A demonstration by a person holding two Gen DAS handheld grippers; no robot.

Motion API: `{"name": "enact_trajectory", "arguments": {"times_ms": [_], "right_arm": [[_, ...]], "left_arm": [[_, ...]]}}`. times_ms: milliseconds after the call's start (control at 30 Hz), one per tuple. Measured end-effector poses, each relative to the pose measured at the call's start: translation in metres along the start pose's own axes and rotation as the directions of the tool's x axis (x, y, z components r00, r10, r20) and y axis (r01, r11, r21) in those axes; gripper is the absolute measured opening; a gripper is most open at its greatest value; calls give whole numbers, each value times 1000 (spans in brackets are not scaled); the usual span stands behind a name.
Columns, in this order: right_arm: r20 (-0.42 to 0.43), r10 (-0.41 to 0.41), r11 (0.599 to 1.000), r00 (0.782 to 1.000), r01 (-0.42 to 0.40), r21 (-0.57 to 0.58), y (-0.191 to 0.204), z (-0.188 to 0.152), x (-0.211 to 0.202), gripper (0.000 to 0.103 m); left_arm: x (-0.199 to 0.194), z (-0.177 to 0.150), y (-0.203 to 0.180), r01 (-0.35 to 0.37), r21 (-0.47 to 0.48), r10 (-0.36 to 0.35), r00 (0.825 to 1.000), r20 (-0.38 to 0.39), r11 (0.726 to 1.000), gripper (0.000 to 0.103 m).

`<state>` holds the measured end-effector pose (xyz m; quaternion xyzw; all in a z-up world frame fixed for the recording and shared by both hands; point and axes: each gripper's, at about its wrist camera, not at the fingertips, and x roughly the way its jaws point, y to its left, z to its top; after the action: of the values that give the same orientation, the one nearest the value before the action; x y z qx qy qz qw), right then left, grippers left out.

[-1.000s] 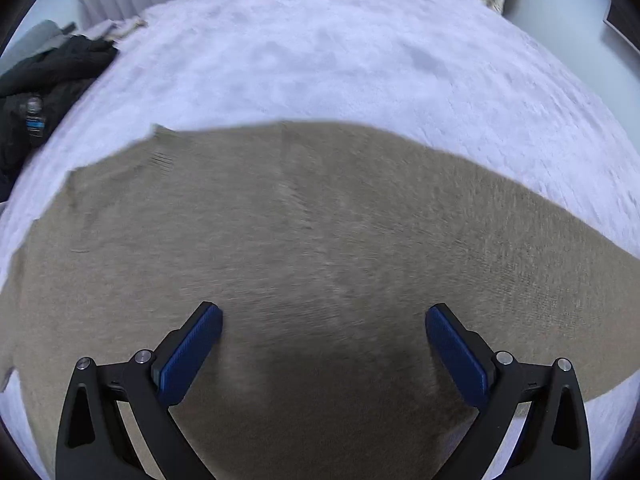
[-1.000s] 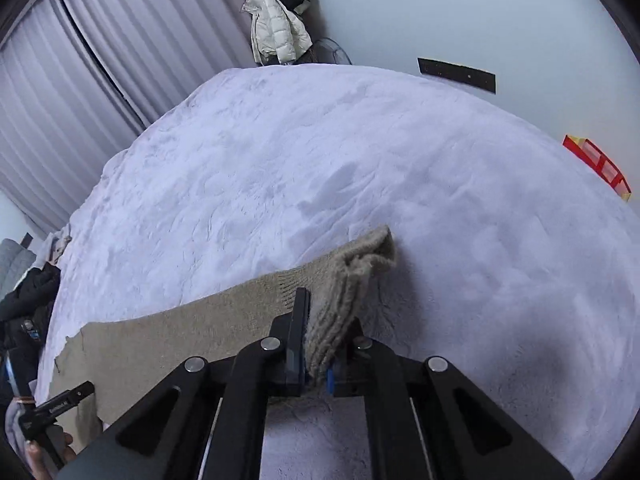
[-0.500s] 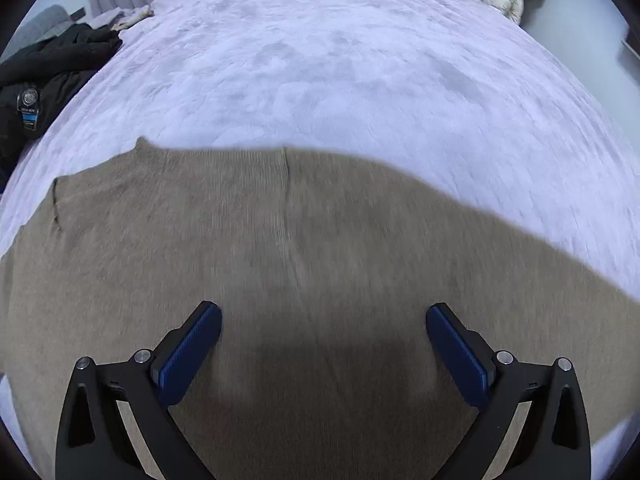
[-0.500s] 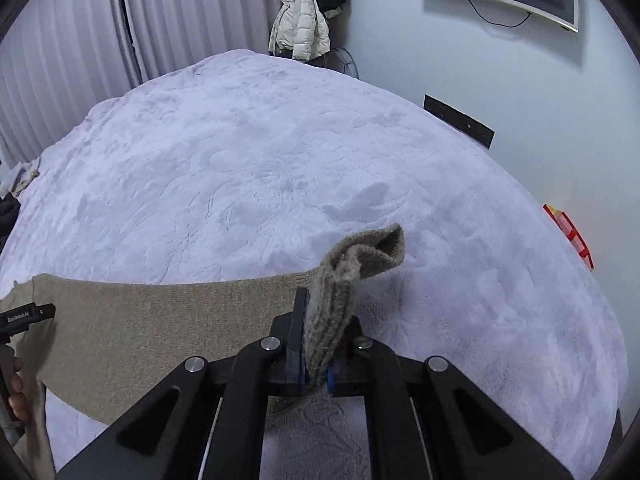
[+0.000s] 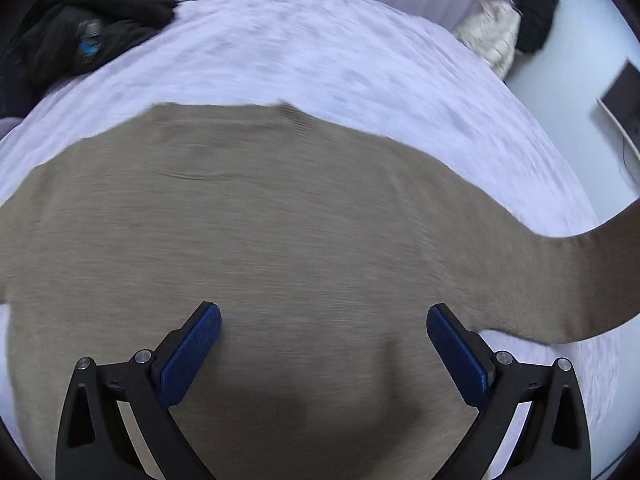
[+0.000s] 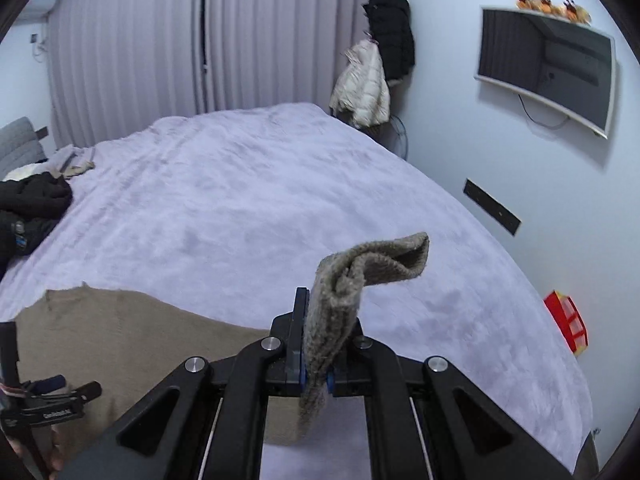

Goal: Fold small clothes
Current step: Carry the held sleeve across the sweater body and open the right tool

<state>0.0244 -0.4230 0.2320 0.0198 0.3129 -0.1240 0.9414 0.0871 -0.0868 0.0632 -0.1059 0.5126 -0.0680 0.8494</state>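
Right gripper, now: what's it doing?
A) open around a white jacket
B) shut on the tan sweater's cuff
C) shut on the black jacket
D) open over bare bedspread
B: the right gripper is shut on the ribbed cuff of the tan sweater, lifted off the bed.

The sweater [image 5: 248, 240] lay spread on the near part of the bed [image 6: 248, 200], its sleeve [image 5: 592, 280] rising off to the right. A heap of dark clothes [image 6: 32, 200] sat at the bed's far left edge. Beyond the far right corner two jackets [image 6: 376, 64] hung (one over the other), and a television [image 6: 548, 64] was mounted on the right wall.
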Motion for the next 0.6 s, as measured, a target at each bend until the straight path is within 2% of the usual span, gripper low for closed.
{"name": "enact_trajectory", "arguments": {"times_ms": [133,267,333,467,600], "right_arm": [[39,108,987,993,-103,-126,119,22,-25,7],[7,180,956,984,-173,-236,249,12,-29,7],[-26,184,940,983,-184,-288,306,-8,-18,7],[-156,157,895,975,-207,-394,407,-73,23,7],[-233,91,853,968,-197,-484,462,-132,63,7]], "left_arm": [[-31,0,82,-17,-102,20,999,32,995,103],[-62,-11,168,-40,-202,56,996,75,979,103],[-75,-21,210,-56,-249,80,993,90,967,103],[-88,-41,270,-83,-324,121,988,100,942,103],[-89,-60,306,-69,-373,113,989,96,925,103]]}}
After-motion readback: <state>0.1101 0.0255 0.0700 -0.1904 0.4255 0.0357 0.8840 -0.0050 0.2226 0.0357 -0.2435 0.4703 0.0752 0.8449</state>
